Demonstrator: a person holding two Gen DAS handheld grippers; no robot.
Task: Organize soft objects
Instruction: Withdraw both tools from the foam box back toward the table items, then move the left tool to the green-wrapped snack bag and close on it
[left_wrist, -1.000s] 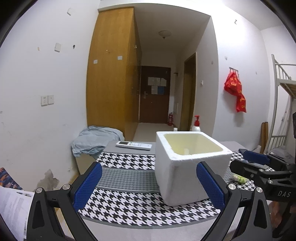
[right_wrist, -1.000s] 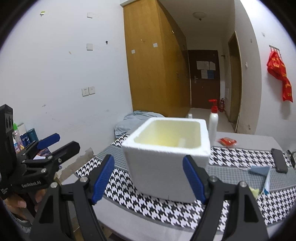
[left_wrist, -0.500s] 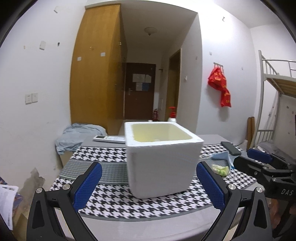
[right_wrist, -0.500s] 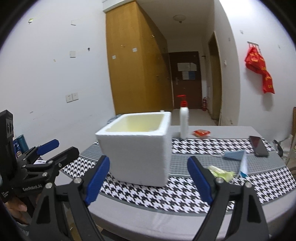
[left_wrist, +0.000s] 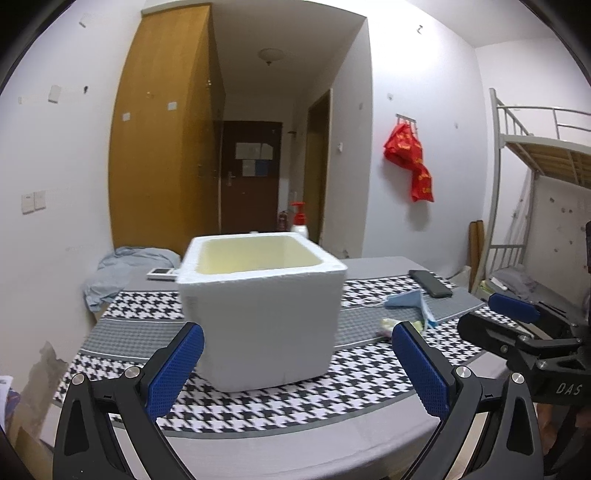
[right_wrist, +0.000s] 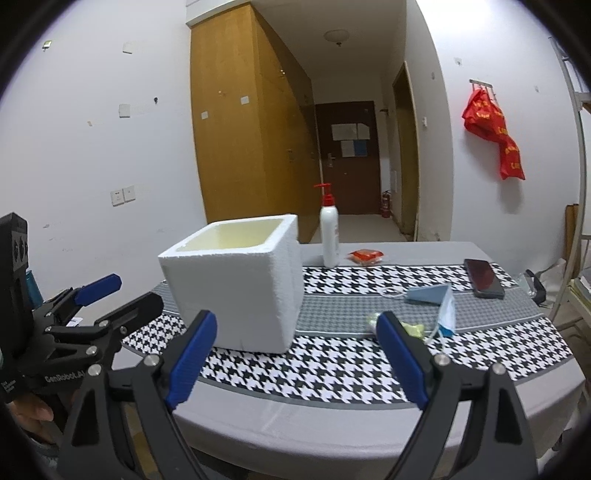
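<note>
Now, right gripper (right_wrist: 295, 354) jaws opening — empty, left gripper (left_wrist: 295, 363) wide.

Left wrist view: near table edge, facing slightly downward; foam box (left_wrist: 262, 310) at 12 o'clock, close.
Right wrist view: same edge, further right; box (right_wrist: 236, 288) at 11 o'clock.
Shared: box, houndstooth cloth (left_wrist: 369, 384), doorway, each other's gripper.

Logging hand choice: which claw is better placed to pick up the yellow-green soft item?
Probably the right claw: its jaws are opening, empty, and the yellow-green soft item lies just past its right fingertip. The left claw faces the foam box.
</note>
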